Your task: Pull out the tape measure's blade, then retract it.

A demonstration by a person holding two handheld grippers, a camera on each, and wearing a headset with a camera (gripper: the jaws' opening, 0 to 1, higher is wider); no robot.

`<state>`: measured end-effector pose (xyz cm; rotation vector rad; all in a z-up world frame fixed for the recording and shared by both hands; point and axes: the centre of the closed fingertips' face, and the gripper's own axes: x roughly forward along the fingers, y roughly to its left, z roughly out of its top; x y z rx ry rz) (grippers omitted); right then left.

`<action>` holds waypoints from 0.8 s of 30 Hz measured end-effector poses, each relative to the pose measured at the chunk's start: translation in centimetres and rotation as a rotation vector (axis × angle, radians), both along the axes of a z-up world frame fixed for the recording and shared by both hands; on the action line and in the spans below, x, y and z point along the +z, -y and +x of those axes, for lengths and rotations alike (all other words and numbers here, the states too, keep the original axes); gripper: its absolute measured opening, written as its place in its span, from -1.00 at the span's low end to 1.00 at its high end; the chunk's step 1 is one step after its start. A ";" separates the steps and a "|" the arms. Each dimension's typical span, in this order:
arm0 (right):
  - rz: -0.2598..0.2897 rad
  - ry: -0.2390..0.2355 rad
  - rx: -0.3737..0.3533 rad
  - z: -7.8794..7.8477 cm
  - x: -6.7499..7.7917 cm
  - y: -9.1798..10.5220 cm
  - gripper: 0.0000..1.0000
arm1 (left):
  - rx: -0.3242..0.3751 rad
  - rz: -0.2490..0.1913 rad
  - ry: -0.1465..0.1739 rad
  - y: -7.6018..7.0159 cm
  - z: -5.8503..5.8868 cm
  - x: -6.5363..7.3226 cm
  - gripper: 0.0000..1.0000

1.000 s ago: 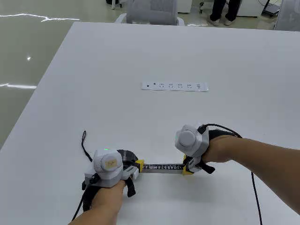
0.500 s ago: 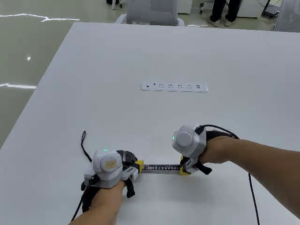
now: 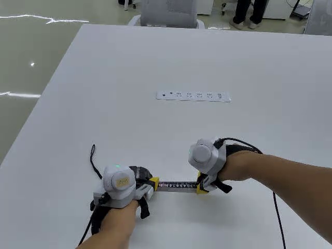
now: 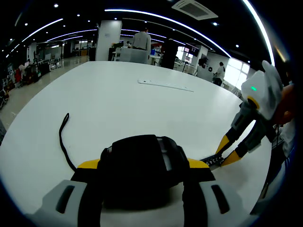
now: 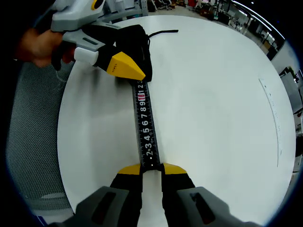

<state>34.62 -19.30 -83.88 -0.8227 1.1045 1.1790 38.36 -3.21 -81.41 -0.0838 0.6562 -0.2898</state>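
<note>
The right gripper (image 5: 152, 169) is pinched shut on the blade (image 5: 144, 123) tip. Its view shows numerals running toward 12 o'clock into the case (image 5: 138, 45). The left gripper (image 4: 142, 165) clamps that black case, strap (image 4: 63, 137) at 10 o'clock. The head view adds a power strip (image 3: 193, 95) at 12 o'clock on the table (image 3: 259, 67).

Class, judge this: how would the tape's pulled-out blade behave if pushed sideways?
The blade runs straight between case and right gripper, so it is probably stiff over this short span. Thin and narrow, it would likely flex if pushed sideways.
</note>
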 end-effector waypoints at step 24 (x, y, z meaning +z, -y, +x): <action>0.019 0.003 0.014 0.1 -0.1 -1.3 -0.72 | 0.001 -0.004 0.000 0.0 0.0 0.0 0.31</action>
